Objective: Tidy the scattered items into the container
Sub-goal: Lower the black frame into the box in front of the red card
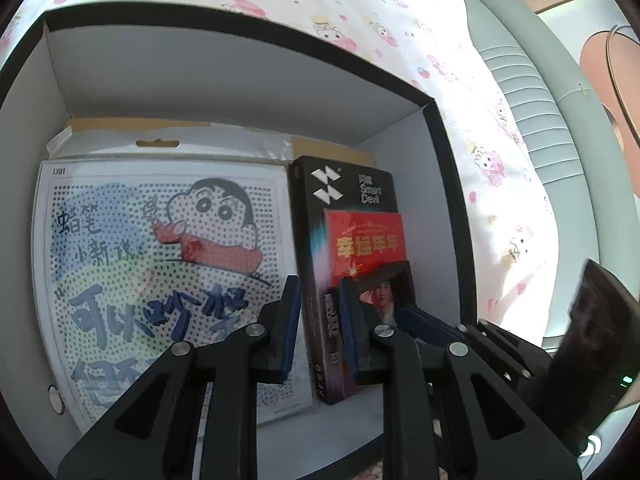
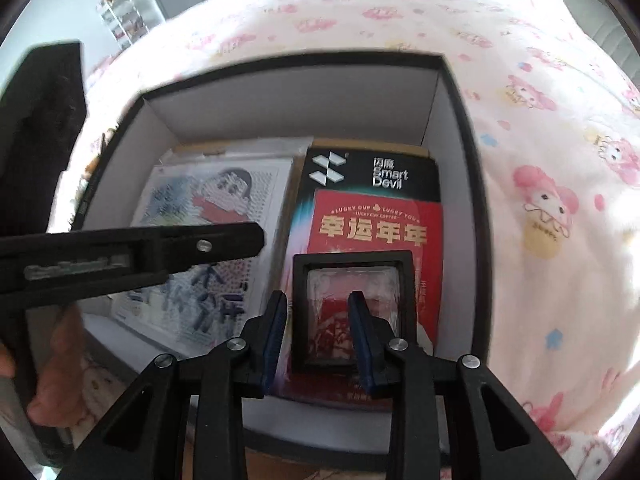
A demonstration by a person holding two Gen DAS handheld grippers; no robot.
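A black box with white inner walls [image 1: 224,76] [image 2: 288,108] stands open on the bed. In it lie a cartoon pegboard pack [image 1: 160,264] [image 2: 212,200], a black Smart Devil box [image 1: 352,188] [image 2: 368,172], a red card [image 1: 366,240] [image 2: 376,228] on that, and a small black frame [image 1: 390,288] [image 2: 352,280] on the card. My left gripper [image 1: 320,328] is open and empty over the box. My right gripper [image 2: 318,340] is open above the frame, apart from it. The left gripper's arm [image 2: 160,248] crosses the right wrist view.
The bed has a pink cartoon sheet [image 2: 540,160] [image 1: 360,24]. A grey-green padded bed frame [image 1: 532,92] runs along the right. A shelf rack [image 2: 124,20] stands far back left. A hand [image 2: 52,380] shows at lower left.
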